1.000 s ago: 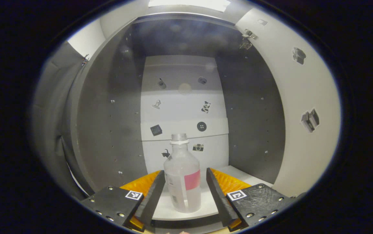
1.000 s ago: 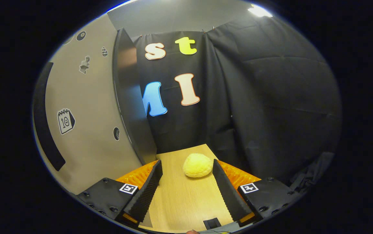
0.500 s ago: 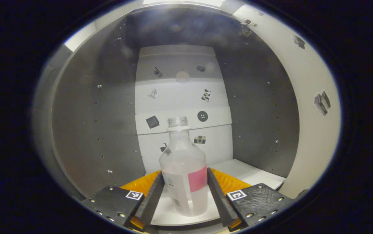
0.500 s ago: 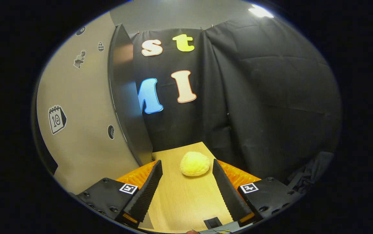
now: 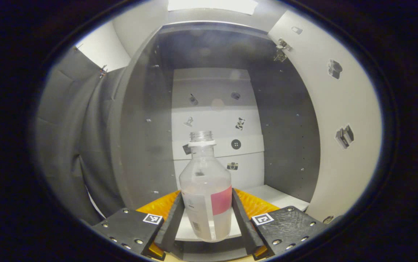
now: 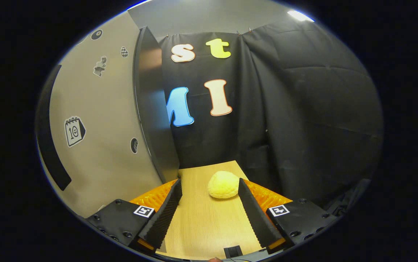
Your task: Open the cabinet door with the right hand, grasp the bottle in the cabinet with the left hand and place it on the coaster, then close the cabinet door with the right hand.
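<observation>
A clear plastic bottle [image 5: 202, 171] with a pink label and no cap stands upright between the fingers of my left gripper [image 5: 207, 193], which is shut on its lower body. Its base hangs at the front edge of the white cabinet shelf [image 5: 267, 194]. The cabinet [image 5: 139, 145] is open, with grey side walls and a white back panel carrying small stickers. Its white door [image 5: 339, 109] stands swung out on the right in the left gripper view. In the right gripper view my right gripper [image 6: 209, 183] is open over a wooden table [image 6: 201, 222], with the door's face [image 6: 96, 145] to its left.
A yellow bun-shaped object [image 6: 223, 185] lies on the wooden table just past the right gripper's fingertips. The door's dark edge [image 6: 154, 109] rises beside it. Black cloth hangs behind the table and to the left of the cabinet [image 5: 67, 145].
The left fingers closed onto the bottle, then drew back from the cabinet with it, and its base came to the shelf's front edge. The right gripper only shifted slightly and stayed open.
</observation>
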Demonstrator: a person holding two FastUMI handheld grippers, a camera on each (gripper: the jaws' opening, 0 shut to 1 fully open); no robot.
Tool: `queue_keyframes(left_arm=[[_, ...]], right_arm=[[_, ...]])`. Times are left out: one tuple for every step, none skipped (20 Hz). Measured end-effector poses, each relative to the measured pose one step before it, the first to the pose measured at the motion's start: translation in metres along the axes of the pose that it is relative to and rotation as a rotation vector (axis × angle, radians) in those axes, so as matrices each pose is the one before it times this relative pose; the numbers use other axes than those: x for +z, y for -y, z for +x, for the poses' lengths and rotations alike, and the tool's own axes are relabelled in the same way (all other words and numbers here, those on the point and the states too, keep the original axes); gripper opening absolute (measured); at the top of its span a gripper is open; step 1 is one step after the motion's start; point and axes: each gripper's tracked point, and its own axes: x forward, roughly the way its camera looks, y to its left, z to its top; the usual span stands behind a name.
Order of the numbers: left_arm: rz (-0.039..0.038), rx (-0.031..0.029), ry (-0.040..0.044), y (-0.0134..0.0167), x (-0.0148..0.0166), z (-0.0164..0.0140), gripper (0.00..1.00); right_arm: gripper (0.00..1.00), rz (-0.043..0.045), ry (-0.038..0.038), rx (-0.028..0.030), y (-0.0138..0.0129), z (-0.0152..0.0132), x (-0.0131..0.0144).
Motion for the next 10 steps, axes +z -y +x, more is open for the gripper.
queue_keyframes(left_arm=[[-0.00582, 0.01938, 0.00248, -0.00498, 0.00093, -0.01318, 0.71], [-0.00547, 0.01379, 0.00150, -0.00467, -0.00139, -0.01163, 0.74], [-0.00526, 0.01876, -0.00320, -0.00691, -0.00127, -0.01241, 0.74], [-0.00436, 0.01794, -0.00422, -0.00758, -0.00185, -0.01251, 0.72], [-0.00371, 0.02167, -0.00818, -0.00846, -0.00321, -0.01433, 0.71], [-0.00337, 0.02056, -0.00440, -0.00821, -0.00417, -0.01205, 0.71], [-0.00394, 0.02415, -0.00416, -0.00893, -0.00339, -0.01093, 0.71], [-0.00603, 0.02388, -0.00185, -0.01003, -0.00517, -0.01166, 0.71], [-0.00915, 0.02018, -0.00363, -0.00863, -0.00294, -0.01264, 0.71], [-0.01125, 0.01997, -0.00121, -0.00878, -0.00457, -0.01118, 0.71]], right_arm=[[0.98, -0.00957, -0.00458, 0.00847, 0.00169, -0.00160, -0.00176], [0.98, -0.00685, -0.00265, 0.00937, 0.00100, -0.00120, -0.00025], [0.98, -0.00165, 0.00014, 0.01354, -0.00078, -0.00095, -0.00066], [0.98, 0.00053, -0.00041, 0.01848, -0.00215, -0.00095, 0.00007], [0.98, -0.00136, -0.00118, 0.01651, -0.00276, -0.00143, -0.00128], [0.98, -0.00421, -0.00162, 0.01231, 0.00011, -0.00121, -0.00049], [0.98, -0.00640, -0.00359, 0.01060, -0.00022, -0.00216, -0.00169], [0.98, -0.00358, -0.00098, 0.01052, -0.00085, 0.00002, -0.00022], [0.98, -0.00015, -0.00098, 0.00955, -0.00133, -0.00016, -0.00123], [0.98, 0.00357, -0.00260, 0.01078, -0.00121, 0.00006, -0.00012]])
